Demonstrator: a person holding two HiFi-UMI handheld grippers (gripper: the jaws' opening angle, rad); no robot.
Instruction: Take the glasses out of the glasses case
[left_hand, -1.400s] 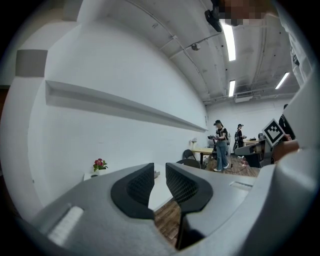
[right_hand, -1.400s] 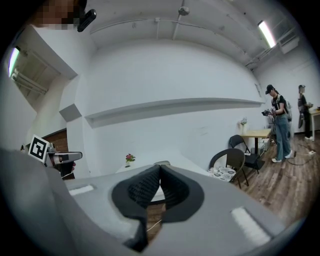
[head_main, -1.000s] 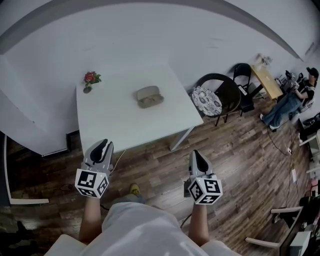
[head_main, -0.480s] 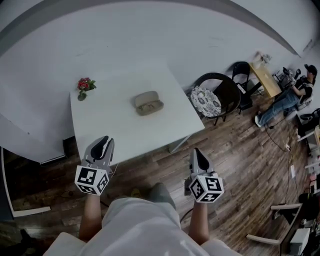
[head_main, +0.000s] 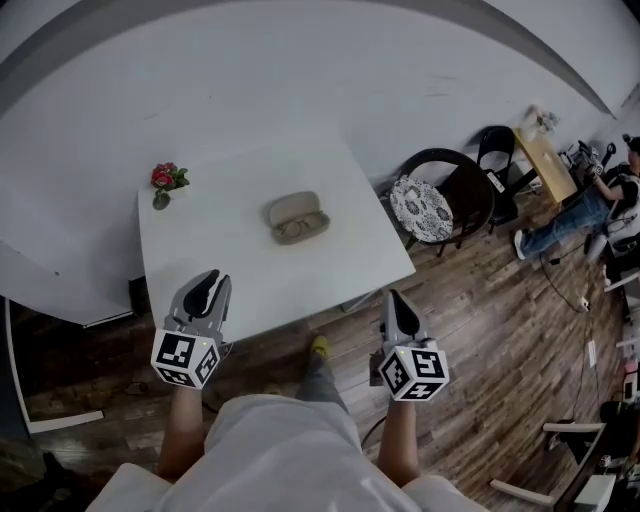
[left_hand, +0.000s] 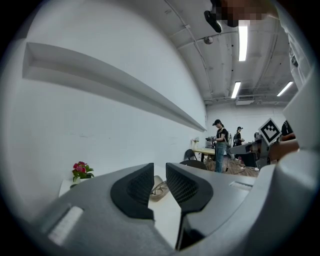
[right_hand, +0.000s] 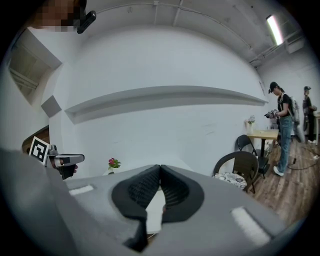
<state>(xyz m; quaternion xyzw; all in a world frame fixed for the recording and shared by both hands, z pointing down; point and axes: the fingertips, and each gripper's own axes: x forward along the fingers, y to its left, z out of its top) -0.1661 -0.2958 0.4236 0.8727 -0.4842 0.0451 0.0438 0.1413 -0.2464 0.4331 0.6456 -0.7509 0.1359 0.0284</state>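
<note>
While glasses case (head_main: 297, 211) lies open on table (head_main: 215, 245), glasses (head_main: 294, 229) inside; left gripper (head_main: 206, 283) jaws narrowly apart, right gripper (head_main: 394, 304) jaws together.

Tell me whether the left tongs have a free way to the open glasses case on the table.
Probably yes. The left tongs hang at the near edge of the table, slightly apart and empty; only bare tabletop lies between them and the glasses case. They'd need to move forward.

Nothing legible: no words, brands or numbers.
Only black-and-white square code patterns, printed on the left gripper's marker cube (head_main: 184, 360) at 7 o'clock and the right gripper's marker cube (head_main: 413, 372) at 5 o'clock of the head view; not readable as letters or digits.
</note>
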